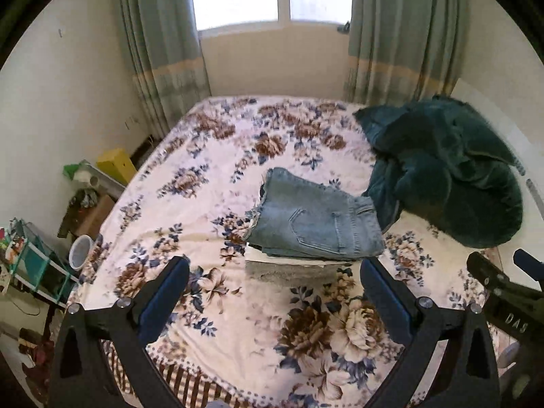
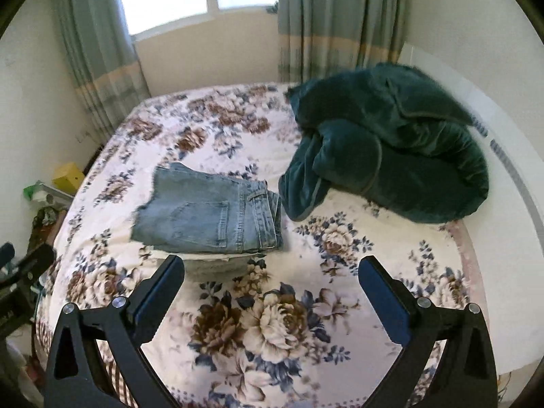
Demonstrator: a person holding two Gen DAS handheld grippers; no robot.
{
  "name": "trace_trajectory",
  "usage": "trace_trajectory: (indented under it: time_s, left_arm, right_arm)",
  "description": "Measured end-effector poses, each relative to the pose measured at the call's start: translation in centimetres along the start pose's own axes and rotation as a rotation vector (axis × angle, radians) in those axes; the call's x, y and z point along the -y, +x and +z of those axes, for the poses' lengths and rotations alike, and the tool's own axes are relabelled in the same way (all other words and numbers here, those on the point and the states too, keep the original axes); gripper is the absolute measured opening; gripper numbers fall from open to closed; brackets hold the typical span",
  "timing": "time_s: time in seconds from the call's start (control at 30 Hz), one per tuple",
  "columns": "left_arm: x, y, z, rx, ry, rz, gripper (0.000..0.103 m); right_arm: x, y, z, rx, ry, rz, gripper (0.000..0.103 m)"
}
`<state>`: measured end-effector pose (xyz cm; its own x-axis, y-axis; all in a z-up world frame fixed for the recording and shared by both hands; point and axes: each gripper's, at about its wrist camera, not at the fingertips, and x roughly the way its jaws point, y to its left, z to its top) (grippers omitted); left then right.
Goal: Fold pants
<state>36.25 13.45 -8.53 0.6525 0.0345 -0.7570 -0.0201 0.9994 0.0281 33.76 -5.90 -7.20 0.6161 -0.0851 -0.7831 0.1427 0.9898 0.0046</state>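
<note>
Light blue denim pants [image 1: 312,219] lie folded into a compact stack on the floral bedspread [image 1: 217,306], back pocket up. They also show in the right wrist view [image 2: 207,217]. A pale folded item [image 1: 289,267] sits under the stack. My left gripper [image 1: 273,275] is open and empty, held above the bed just in front of the pants. My right gripper [image 2: 272,275] is open and empty, with the pants ahead to its left. The right gripper's tip shows at the right edge of the left wrist view [image 1: 499,278].
A dark green plush blanket [image 2: 387,142] is heaped on the bed [image 2: 340,238] to the right of the pants. Boxes, a cup and a small shelf [image 1: 37,258] crowd the floor left of the bed. Curtains [image 1: 163,40] and a window stand behind.
</note>
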Motion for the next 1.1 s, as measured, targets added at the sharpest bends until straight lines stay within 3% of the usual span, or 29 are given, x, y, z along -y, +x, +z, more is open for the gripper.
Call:
trace_trajectory:
  time_s: [0.23, 0.47, 0.6, 0.93, 1.1]
  left_arm:
    - [-0.5, -10.4, -3.7, 0.096, -0.012, -0.006, 0.103]
    - [-2.1, -16.0, -6.4, 0.124, -0.038, -0.003, 0.103]
    - [-3.1, -17.6, -7.2, 0.153, -0.036, -0.018, 0.103]
    - [-5.8, -17.6, -7.7, 0.147, -0.007, -0.056, 0.103]
    - [-6.8, -17.1, -7.7, 0.156, 0.014, -0.053, 0.103]
  right_arm:
    - [0.2, -13.4, -4.6, 0.111, -0.045, 0.035, 0.103]
    - [-0.1, -23.7, -8.9, 0.170, -0.074, 0.057, 0.103]
    - [-1.1, -27.5, -10.4, 0.205, -0.084, 0.033, 0.103]
    - [-4.5, -31.0, -11.0, 0.199, -0.071, 0.004, 0.103]
    - [-5.6, -30.5, -9.9, 0.192, -0.059, -0.015, 0.103]
